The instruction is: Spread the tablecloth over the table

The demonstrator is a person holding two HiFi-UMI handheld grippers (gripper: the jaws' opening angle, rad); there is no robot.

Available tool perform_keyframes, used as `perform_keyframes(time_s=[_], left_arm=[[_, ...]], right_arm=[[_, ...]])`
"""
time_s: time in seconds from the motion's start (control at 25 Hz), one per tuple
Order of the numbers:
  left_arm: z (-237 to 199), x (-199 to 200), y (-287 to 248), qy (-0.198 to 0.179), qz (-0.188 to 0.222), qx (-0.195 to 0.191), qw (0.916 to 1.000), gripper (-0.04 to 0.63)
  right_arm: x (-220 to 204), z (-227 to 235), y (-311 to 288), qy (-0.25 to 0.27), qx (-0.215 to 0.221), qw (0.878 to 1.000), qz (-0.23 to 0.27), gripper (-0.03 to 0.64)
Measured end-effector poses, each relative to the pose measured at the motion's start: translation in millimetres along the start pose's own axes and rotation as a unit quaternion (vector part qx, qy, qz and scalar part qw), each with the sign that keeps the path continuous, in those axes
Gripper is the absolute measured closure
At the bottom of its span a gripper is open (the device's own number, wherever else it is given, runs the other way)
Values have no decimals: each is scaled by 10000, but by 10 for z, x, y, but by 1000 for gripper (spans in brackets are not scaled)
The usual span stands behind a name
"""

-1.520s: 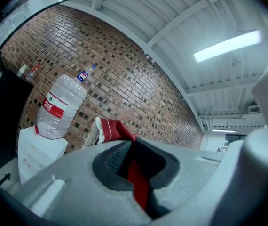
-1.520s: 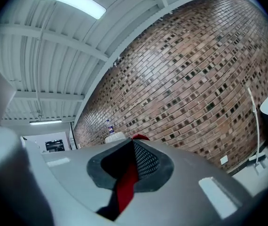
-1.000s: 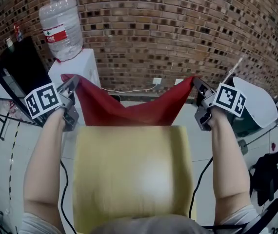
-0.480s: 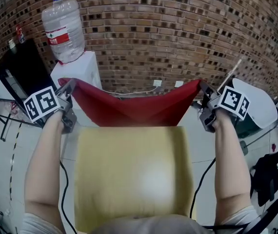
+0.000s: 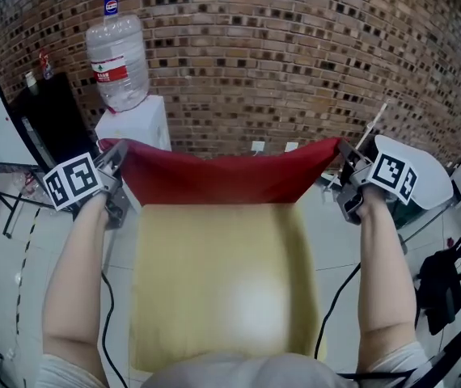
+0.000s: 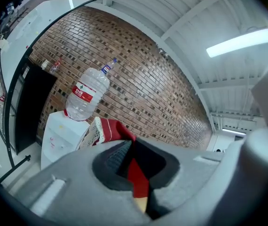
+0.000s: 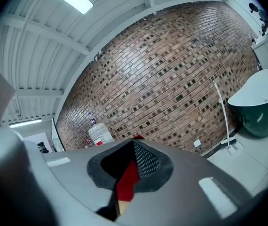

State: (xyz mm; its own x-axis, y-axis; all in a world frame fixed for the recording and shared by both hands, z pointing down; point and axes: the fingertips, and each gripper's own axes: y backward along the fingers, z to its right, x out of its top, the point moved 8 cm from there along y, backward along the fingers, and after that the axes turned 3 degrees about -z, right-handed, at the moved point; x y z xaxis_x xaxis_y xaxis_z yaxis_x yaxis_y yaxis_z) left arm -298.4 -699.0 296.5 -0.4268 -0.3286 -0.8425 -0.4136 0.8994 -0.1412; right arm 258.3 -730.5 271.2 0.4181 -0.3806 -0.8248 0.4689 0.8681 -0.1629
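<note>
Your left tool (image 5: pixel 117 150) and right tool (image 5: pixel 342 149) are each clamped on a corner of the red tablecloth (image 5: pixel 224 181), stretched in the air over the far edge of the yellow tabletop (image 5: pixel 218 285), so I'd hold it taut and level while drawing it toward you.

Hand-held gripper (image 6: pixel 133 173) pinches red tablecloth (image 6: pixel 111 129).

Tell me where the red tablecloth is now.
In the head view the red tablecloth hangs stretched between the left gripper and right gripper, at the far edge of the yellow table.
</note>
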Motion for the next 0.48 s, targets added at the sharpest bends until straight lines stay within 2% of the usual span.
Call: perform_keyframes(time_s=[0.2,0.48], left_arm=[[95,-245,564,125,-15,-159,9998,584],[239,-863,1282,256,-148,-267,9992,585]], right_arm=[[-277,-182,575,-159,-80,9997,138,614],[-867,-196,1366,-340,-343,9988,90,614]])
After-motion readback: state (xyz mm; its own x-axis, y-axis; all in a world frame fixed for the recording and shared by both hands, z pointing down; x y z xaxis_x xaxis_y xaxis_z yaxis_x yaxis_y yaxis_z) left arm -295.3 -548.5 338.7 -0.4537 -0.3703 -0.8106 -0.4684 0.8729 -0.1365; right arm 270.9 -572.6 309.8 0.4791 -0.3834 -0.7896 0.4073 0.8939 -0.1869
